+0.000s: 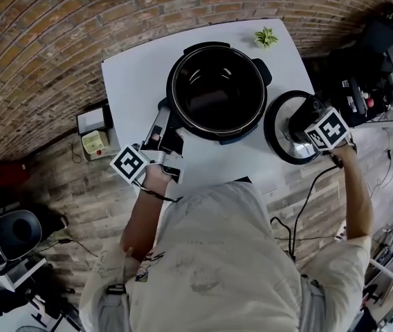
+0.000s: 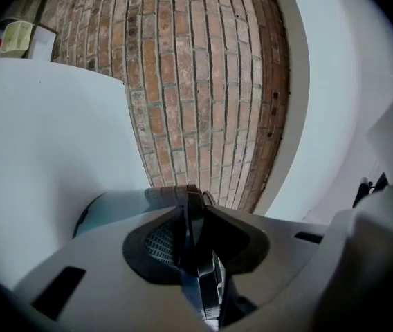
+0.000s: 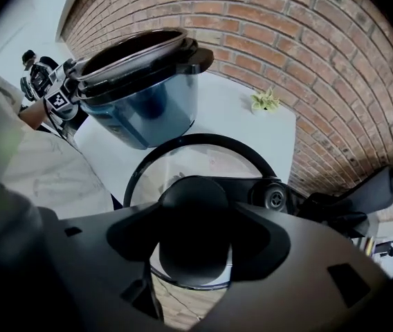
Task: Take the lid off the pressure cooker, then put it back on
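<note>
Two claws are at work, each carrying one cube with a square black-and-white marker, the left cube point(image 1: 129, 164) and the right cube point(image 1: 330, 130); these markers are the only print that can be made out. The left claw point(image 1: 164, 116) point(image 2: 195, 216) lies level with its jaws drawn narrow, clamped on the thin dark side handle point(image 1: 162, 105) point(image 2: 195, 237) of the pressure cooker point(image 1: 216, 92) point(image 3: 148, 99). The right claw point(image 1: 300, 126) point(image 3: 193, 237) points down, jaws set fairly wide and closed on the round black knob point(image 3: 193, 206) of the single lid point(image 1: 276, 133) point(image 3: 203, 140). The lid is glass with a black rim and hangs directly beneath this claw, clear of the cooker and over the right edge of the white surface point(image 1: 138, 95) point(image 3: 224, 126). A dark cable point(image 1: 307, 199) trails back from this claw toward the person's pale shirt point(image 1: 217, 254). Just ahead of the left claw and off to the left of the right claw stands the one cooker, open, its dark inner pot bare and its outer body blue in the right gripper view. Beyond the right claw, near the far corner of the surface, sits one small green plant point(image 1: 266, 37) point(image 3: 264, 101), well apart from the cooker. Farthest out, past both claws, runs a brick wall point(image 1: 79, 19) point(image 2: 196, 81) point(image 3: 307, 47). Left of the left claw, down on the wooden floor point(image 1: 99, 213), is one open box point(image 1: 94, 142) with something pale yellow in it.
</note>
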Demonstrator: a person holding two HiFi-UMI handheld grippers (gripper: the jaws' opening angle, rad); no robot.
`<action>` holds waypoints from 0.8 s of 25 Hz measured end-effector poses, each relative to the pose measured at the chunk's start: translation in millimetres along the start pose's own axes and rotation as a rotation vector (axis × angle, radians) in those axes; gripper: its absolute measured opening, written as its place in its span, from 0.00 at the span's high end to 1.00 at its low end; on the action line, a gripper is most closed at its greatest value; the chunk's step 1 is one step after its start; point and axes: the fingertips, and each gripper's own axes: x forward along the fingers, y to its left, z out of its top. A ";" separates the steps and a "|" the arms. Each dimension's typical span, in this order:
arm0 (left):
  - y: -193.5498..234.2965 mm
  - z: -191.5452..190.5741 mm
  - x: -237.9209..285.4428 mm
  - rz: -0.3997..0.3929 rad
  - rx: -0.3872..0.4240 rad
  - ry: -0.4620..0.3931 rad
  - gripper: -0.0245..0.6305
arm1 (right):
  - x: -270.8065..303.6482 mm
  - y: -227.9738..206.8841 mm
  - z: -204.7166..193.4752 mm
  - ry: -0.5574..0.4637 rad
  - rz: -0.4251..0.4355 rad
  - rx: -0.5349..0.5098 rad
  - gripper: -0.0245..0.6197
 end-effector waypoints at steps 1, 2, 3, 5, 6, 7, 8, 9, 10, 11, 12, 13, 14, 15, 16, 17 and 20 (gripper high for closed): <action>0.2 0.3 0.1 -0.001 0.003 0.001 0.80 | -9.6 -3.8 -1.8 0.009 -0.009 0.000 0.50; 0.1 0.4 0.2 -0.002 0.005 0.001 0.80 | -19.5 -7.3 -2.9 0.016 -0.017 0.000 0.50; -0.2 0.3 0.3 -0.003 0.003 0.001 0.80 | -29.6 -10.5 -3.0 0.018 -0.023 -0.001 0.50; 0.1 0.4 0.2 0.000 0.003 -0.003 0.80 | -50.6 -14.5 1.5 0.004 -0.029 -0.005 0.50; 0.6 0.5 0.0 0.002 0.005 -0.005 0.80 | -61.5 -15.0 6.3 -0.012 -0.028 -0.007 0.50; 0.9 0.4 -0.2 0.003 0.006 -0.008 0.80 | -73.0 -15.6 12.0 -0.030 -0.028 -0.009 0.50; 1.0 0.3 -0.1 0.002 0.006 -0.011 0.80 | -84.9 -16.9 17.7 -0.045 -0.034 -0.014 0.50; 0.7 0.1 -0.1 0.001 0.006 -0.013 0.80 | -97.0 -18.4 23.4 -0.059 -0.044 -0.023 0.50; 0.2 -0.2 0.0 -0.001 0.006 -0.015 0.80 | -109.1 -18.7 29.9 -0.075 -0.054 -0.034 0.50; -0.3 -0.4 0.0 -0.002 0.005 -0.016 0.80 | -120.9 -17.5 37.5 -0.094 -0.062 -0.047 0.50; -0.7 -0.7 -0.1 -0.004 0.004 -0.018 0.80 | -132.0 -14.9 46.0 -0.115 -0.067 -0.063 0.50; -0.9 -0.9 -0.2 -0.005 0.005 -0.020 0.80 | -142.1 -11.5 55.0 -0.133 -0.070 -0.083 0.50; -0.9 -0.8 -0.2 -0.008 0.008 -0.022 0.80 | -151.0 -7.4 64.2 -0.147 -0.071 -0.106 0.50; -0.8 -0.4 -0.2 -0.010 0.014 -0.023 0.80 | -158.5 -2.9 73.6 -0.156 -0.071 -0.134 0.50; -0.6 0.1 -0.3 -0.011 0.019 -0.025 0.81 | -164.4 2.1 83.3 -0.163 -0.070 -0.165 0.50; -0.6 0.5 -0.3 -0.012 0.022 -0.028 0.81 | -168.7 7.4 93.2 -0.170 -0.069 -0.198 0.50; -1.4 0.4 0.0 -0.016 0.021 -0.036 0.81 | -173.7 23.1 122.7 -0.195 -0.057 -0.277 0.50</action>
